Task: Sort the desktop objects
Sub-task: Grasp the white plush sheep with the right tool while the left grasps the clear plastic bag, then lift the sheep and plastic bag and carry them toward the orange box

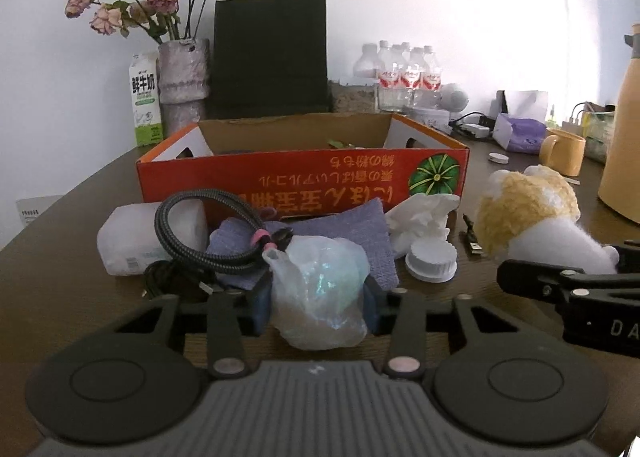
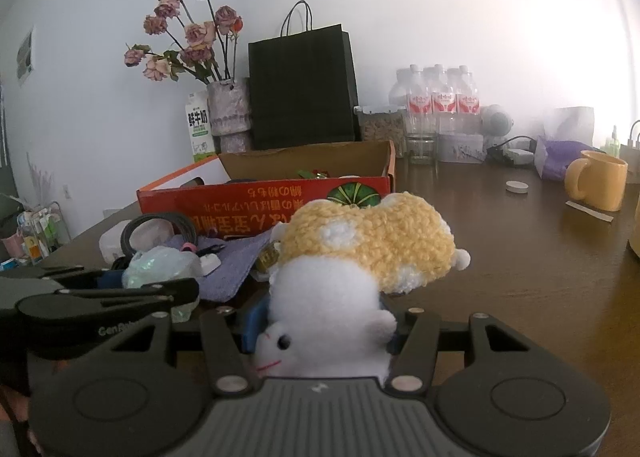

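Note:
A crumpled clear plastic bag [image 1: 320,289] sits between the blue pads of my left gripper [image 1: 318,307], and both pads press on it. It lies at the front of a pile with a coiled black cable [image 1: 208,233], a purple cloth [image 1: 360,233], a white tissue pack [image 1: 132,241], a crumpled tissue [image 1: 424,217] and a white cap [image 1: 432,259]. Behind the pile stands an open orange cardboard box [image 1: 280,177]. My right gripper [image 2: 320,321] is shut on a white and yellow plush toy [image 2: 360,249], holding it by the white body, to the right of the pile.
Along the back wall stand a vase of dried roses [image 1: 184,77], a milk carton [image 1: 144,101], a black paper bag [image 1: 272,57] and several water bottles [image 1: 404,73]. A yellow mug [image 2: 596,185], a purple tissue packet [image 1: 520,133] and a tan jug [image 1: 624,137] are at the right.

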Demonstrator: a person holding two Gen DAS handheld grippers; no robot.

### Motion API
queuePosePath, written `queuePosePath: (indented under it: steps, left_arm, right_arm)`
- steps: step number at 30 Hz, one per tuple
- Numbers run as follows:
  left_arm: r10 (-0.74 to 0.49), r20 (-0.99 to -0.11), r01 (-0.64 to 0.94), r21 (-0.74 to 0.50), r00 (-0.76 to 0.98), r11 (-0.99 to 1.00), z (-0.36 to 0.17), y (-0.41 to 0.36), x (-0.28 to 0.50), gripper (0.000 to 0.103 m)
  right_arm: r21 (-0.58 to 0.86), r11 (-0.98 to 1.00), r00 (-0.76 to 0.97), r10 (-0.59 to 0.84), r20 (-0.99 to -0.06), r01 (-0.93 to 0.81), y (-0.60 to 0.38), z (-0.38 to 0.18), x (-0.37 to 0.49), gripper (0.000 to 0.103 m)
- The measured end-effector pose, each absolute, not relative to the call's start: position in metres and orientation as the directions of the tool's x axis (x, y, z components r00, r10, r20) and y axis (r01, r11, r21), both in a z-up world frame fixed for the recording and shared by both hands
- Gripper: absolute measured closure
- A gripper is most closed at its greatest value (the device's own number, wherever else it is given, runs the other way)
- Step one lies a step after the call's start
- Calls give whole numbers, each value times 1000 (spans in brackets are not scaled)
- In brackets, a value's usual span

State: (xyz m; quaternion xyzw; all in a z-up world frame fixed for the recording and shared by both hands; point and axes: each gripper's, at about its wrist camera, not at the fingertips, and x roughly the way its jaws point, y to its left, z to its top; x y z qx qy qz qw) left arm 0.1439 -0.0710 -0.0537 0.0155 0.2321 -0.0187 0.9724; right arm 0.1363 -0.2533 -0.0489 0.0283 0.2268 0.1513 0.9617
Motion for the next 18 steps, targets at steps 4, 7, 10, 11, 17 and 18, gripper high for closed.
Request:
queuePosePath:
  steps: [4, 7, 10, 11, 17, 18]
  left_arm:
    - [-35, -438, 47, 16, 898, 999, -50, -69, 140, 59]
    - [-40, -425, 51, 15, 904, 999, -45, -68, 137, 59]
    - [-57, -415, 68, 11, 908, 998, -34, -66, 139, 59]
    - [-65, -396, 74, 9, 916, 997, -26, -64, 140, 59]
    - [-77, -255, 76, -12, 964, 997, 31, -53, 157, 59]
    - [-83, -240, 81, -18, 967, 997, 40, -51, 161, 59]
  right_arm:
    - [116, 954, 853, 300, -426, -278, -253, -48, 134, 49]
    - [110, 953, 856, 301, -420, -281, -252, -45, 133, 49]
    - [106, 951, 861, 308, -405, -291, -250, -36, 135, 49]
    - [104, 950, 864, 312, -394, -296, -251, -32, 136, 49]
    - [62, 944, 906, 327, -267, -323, -242, 16, 154, 49]
    - [55, 945, 913, 326, -245, -322, -241, 24, 159, 49]
